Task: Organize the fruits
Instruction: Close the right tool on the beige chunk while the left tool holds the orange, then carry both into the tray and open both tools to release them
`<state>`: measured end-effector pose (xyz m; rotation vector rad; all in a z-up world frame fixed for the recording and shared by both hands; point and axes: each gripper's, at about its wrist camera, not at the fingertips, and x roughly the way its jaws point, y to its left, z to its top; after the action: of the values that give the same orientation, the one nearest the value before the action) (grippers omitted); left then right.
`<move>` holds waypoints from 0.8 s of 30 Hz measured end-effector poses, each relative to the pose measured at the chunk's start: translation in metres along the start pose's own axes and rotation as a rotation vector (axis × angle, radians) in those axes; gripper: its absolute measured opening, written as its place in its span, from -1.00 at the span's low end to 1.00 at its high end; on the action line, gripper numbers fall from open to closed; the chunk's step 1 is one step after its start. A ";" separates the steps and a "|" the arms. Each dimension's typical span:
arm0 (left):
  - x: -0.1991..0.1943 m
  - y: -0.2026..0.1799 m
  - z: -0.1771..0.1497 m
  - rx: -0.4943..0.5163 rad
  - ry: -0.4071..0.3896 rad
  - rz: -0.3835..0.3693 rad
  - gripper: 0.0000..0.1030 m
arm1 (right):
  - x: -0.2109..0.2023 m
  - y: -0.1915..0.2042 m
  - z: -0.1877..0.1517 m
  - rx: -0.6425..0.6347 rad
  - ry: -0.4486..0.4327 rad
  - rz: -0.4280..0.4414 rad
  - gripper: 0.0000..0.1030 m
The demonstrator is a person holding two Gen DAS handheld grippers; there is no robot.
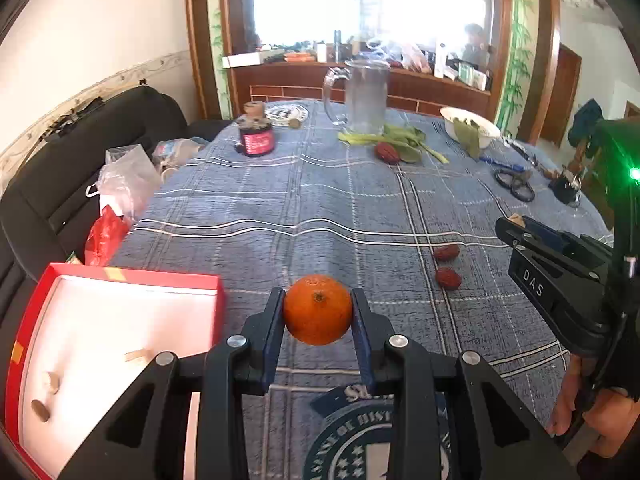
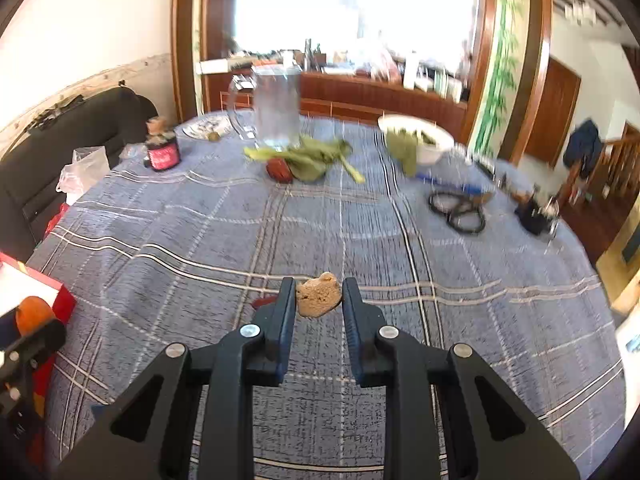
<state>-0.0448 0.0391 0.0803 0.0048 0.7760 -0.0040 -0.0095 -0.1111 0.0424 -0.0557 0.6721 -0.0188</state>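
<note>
My left gripper (image 1: pixel 318 310) is shut on an orange (image 1: pixel 318 309), held above the blue plaid tablecloth just right of the red box (image 1: pixel 120 280) with a white inside. Two small brown pieces (image 1: pixel 46 394) lie in that box. My right gripper (image 2: pixel 319 294) is shut on a tan, wrinkled walnut-like fruit (image 2: pixel 319 294); the same gripper (image 1: pixel 516 226) shows at the right of the left wrist view. Two red dates (image 1: pixel 447 266) lie on the cloth between the grippers. Another red date (image 1: pixel 387 152) rests by the green leaves far back.
A glass pitcher (image 1: pixel 366 96), a dark jar (image 1: pixel 256 138), a white bowl of greens (image 1: pixel 470 126), green leaves (image 1: pixel 400 140) and black scissors (image 1: pixel 516 184) stand across the far table. Plastic bags (image 1: pixel 124 176) lie on the black sofa at left.
</note>
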 end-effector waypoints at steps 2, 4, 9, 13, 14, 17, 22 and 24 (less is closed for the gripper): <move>-0.006 0.005 -0.001 -0.009 -0.013 0.004 -0.39 | -0.010 0.008 0.000 -0.025 -0.038 -0.012 -0.51; -0.012 0.010 -0.002 -0.022 -0.023 0.008 -0.39 | -0.019 0.014 0.000 -0.038 -0.067 -0.014 -0.51; -0.023 0.022 -0.004 -0.044 -0.042 0.022 -0.39 | -0.040 0.020 0.001 -0.058 -0.144 -0.035 -0.51; -0.025 0.025 -0.004 -0.052 -0.050 0.025 -0.39 | -0.056 0.020 0.003 -0.052 -0.190 -0.034 -0.51; -0.026 0.026 -0.005 -0.055 -0.051 0.024 -0.39 | -0.058 0.020 0.003 -0.052 -0.201 -0.038 -0.51; -0.027 0.025 -0.006 -0.054 -0.055 0.024 -0.39 | -0.068 0.017 0.004 -0.036 -0.226 -0.025 -0.51; -0.026 0.023 -0.007 -0.052 -0.053 0.017 -0.39 | -0.082 0.015 0.005 -0.028 -0.269 -0.021 -0.51; -0.027 0.022 -0.008 -0.052 -0.052 0.011 -0.39 | -0.087 0.015 0.006 -0.023 -0.280 -0.011 -0.51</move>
<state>-0.0693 0.0616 0.0938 -0.0401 0.7239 0.0264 -0.0744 -0.0928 0.1004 -0.0825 0.3920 -0.0135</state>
